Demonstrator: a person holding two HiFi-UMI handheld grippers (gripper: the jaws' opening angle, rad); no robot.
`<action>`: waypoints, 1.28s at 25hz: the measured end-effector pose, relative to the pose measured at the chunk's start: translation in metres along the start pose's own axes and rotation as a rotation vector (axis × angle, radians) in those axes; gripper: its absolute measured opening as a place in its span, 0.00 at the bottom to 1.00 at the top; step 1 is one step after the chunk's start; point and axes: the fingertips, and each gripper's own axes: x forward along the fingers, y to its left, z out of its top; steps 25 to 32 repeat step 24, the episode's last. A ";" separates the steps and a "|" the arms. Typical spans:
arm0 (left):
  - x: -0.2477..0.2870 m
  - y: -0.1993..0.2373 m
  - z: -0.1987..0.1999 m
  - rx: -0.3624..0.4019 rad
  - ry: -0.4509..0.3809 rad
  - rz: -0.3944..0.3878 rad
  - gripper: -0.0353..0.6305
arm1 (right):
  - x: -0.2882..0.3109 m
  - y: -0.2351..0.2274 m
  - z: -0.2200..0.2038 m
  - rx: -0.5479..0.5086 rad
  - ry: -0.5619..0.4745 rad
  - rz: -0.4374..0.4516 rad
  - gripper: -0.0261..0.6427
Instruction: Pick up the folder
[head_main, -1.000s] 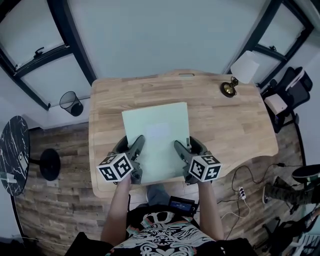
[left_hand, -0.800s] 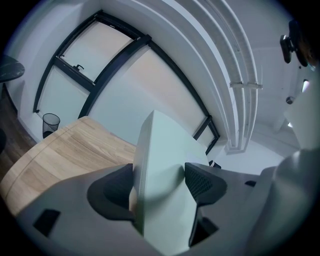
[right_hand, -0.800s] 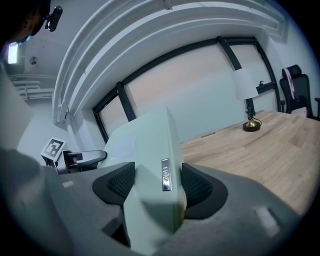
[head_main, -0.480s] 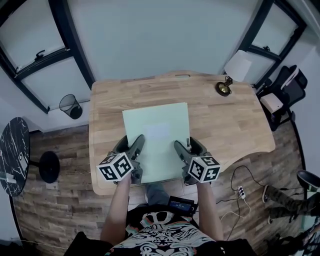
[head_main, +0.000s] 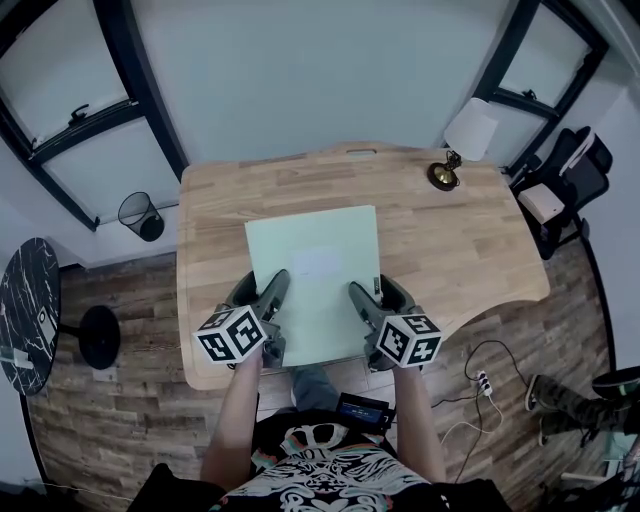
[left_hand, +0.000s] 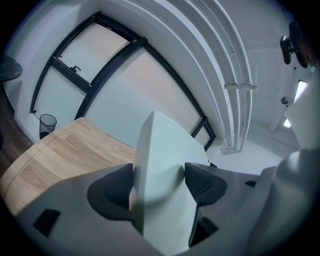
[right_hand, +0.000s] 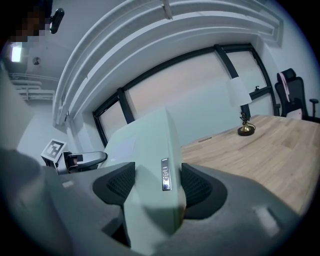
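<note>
Wooden desk (head_main: 450, 250) carries a white-shaded, brass-based lamp (head_main: 468, 130) at its far right corner. Wire wastebasket (head_main: 138, 212) stands on the floor left of it; office chair (head_main: 562, 188) stands to the right.

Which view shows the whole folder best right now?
The head view: the entire pale green folder shows over the wooden table. The left gripper view shows only a curled edge clamped in the left gripper; the right gripper view shows an edge with a small metal tab in the right gripper.

I record the folder (head_main: 312, 270) as smooth and matt. The surface (head_main: 460, 250) is grained wood; the right claw (right_hand: 156, 186) has dimpled black pads (right_hand: 199, 186).
</note>
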 end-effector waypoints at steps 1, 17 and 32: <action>0.001 -0.001 0.000 0.001 0.001 -0.001 0.51 | -0.001 -0.001 0.000 0.001 -0.001 -0.001 0.47; 0.001 0.004 -0.007 -0.035 0.000 0.012 0.51 | 0.001 -0.004 -0.004 0.013 0.007 0.018 0.47; -0.002 0.002 -0.009 -0.029 0.010 0.015 0.51 | -0.003 -0.004 -0.008 0.022 0.019 0.012 0.47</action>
